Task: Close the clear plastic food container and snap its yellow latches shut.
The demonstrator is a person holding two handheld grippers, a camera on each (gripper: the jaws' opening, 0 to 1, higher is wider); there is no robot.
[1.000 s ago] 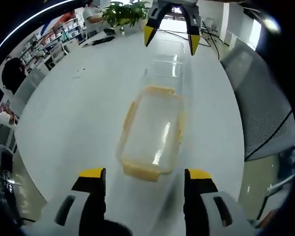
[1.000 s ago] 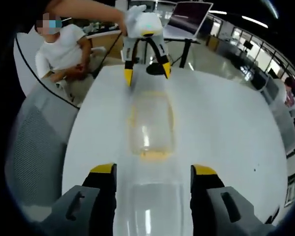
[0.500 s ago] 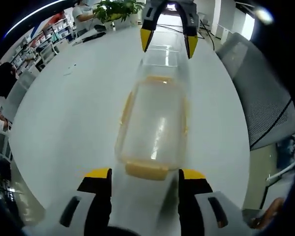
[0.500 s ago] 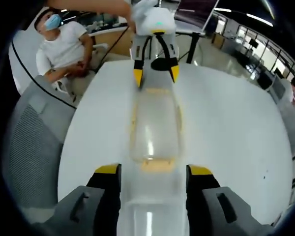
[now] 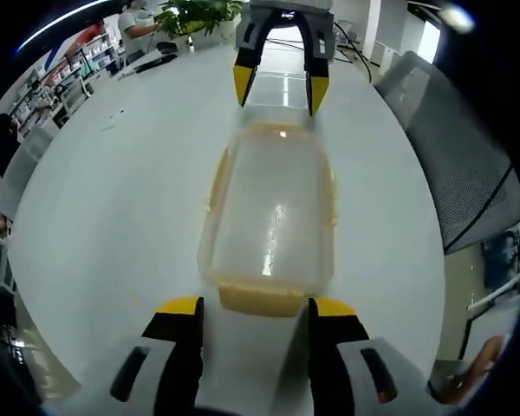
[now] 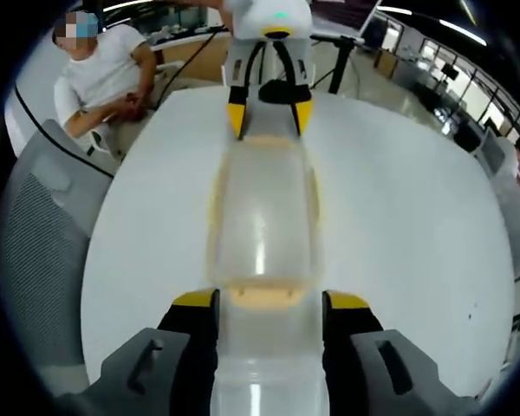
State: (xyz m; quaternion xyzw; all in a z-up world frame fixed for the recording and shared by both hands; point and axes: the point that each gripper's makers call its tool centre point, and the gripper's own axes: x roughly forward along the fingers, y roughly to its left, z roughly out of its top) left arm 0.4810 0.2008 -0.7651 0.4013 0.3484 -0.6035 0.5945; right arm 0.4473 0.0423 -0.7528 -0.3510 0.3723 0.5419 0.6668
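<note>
A clear plastic food container, long and round-cornered with glossy, see-through walls, lies at the centre of a smooth white round table. Yellow latches edge its ends and sides. At the bottom of the left gripper view, the left gripper has yellow-tipped jaws spread wide at the near end latch, gripping nothing. The right gripper likewise stands parted at the opposite end. A grey mesh chair sits at right.

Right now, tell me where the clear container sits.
The clear container lies lengthwise on the white table, between the left claw at one yellow-latched end and the right claw at the other.
</note>
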